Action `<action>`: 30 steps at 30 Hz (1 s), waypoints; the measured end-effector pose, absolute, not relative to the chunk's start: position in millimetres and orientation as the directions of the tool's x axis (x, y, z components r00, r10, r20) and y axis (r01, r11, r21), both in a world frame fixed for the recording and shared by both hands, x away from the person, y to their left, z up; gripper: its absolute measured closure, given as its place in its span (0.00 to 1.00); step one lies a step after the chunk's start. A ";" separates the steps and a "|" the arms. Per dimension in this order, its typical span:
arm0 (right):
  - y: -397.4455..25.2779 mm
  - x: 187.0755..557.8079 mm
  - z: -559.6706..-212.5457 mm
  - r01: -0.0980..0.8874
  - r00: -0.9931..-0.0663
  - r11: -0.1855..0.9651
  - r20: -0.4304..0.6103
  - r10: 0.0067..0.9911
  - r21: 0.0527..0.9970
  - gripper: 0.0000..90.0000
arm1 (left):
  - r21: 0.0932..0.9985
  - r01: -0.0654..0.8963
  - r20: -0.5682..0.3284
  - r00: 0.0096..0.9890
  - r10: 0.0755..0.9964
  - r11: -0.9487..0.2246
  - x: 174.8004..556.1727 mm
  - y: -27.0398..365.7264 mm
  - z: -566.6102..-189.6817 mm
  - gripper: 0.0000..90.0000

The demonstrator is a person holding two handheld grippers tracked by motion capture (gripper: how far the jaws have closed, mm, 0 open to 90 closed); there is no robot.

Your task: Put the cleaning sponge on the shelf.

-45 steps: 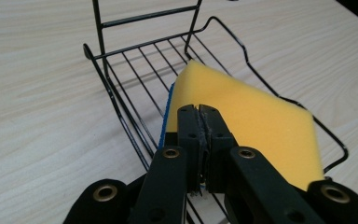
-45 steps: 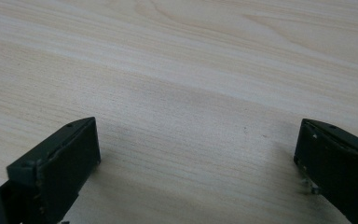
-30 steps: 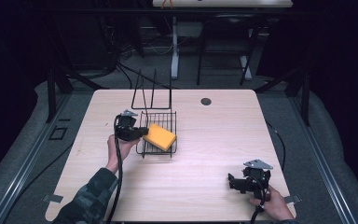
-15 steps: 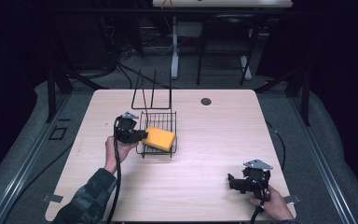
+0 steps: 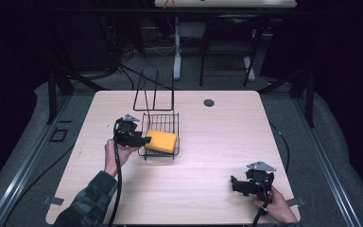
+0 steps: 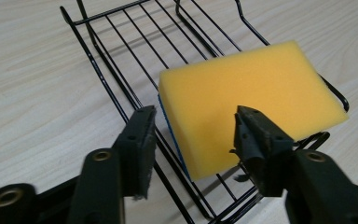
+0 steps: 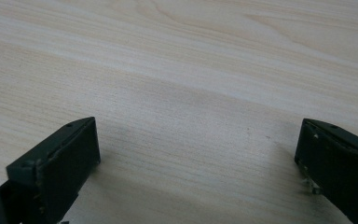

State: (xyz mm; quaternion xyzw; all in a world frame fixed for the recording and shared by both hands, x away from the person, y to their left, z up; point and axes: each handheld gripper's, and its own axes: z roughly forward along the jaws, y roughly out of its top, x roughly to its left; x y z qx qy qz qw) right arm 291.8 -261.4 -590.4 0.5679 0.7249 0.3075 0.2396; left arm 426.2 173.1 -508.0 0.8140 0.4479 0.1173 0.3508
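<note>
Two claws on the table, and the action is on the left. Left claw [image 6: 193, 135] has its jaws apart, straddling the near corner of the yellow sponge [image 6: 251, 100], with a visible gap between each pad and the foam, so nothing is gripped. In the high view that left claw [image 5: 144, 140] points toward three o'clock, level with the table, right at the sponge's [image 5: 161, 141] nine o'clock edge. The left hand [image 5: 118, 153] wraps the handle from below, the camouflage sleeve [image 5: 87, 203] running off toward seven o'clock. The sponge lies tilted in the black wire basket [image 5: 163, 124], overhanging its front rail, left of the table's centre. Outward now: the wire basket's tall back frame rises at twelve o'clock. Right claw [image 5: 234, 184] sits at the table's [image 5: 227, 127] five o'clock corner, jaws spread wide over bare wood [image 7: 191, 93], right hand [image 5: 276, 208] behind it.
</note>
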 end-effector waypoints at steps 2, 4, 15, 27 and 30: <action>-261.4 292.0 -590.9 0.670 -0.240 0.165 0.001 0.971 0.723 0.00 | 0.677 0.644 -0.121 0.574 0.810 -0.355 425.1 174.0 -506.7 0.46; -261.3 292.1 -591.0 0.670 -0.240 0.165 0.001 0.971 0.724 0.00 | 0.677 0.645 -0.120 0.571 0.812 -0.353 423.9 174.3 -505.5 0.44; -257.5 291.6 -591.3 0.666 -0.242 0.167 -0.001 0.970 0.727 0.00 | 0.664 0.628 -0.060 0.585 0.809 -0.405 411.3 177.3 -499.1 0.20; -257.3 291.6 -591.3 0.667 -0.242 0.165 0.001 0.970 0.727 0.00 | 0.647 0.632 -0.040 0.588 0.808 -0.427 387.9 193.0 -493.6 0.07; -257.3 291.7 -591.3 0.667 -0.242 0.165 0.001 0.970 0.727 0.00 | 0.637 0.636 -0.039 0.591 0.806 -0.435 381.2 196.7 -494.2 0.04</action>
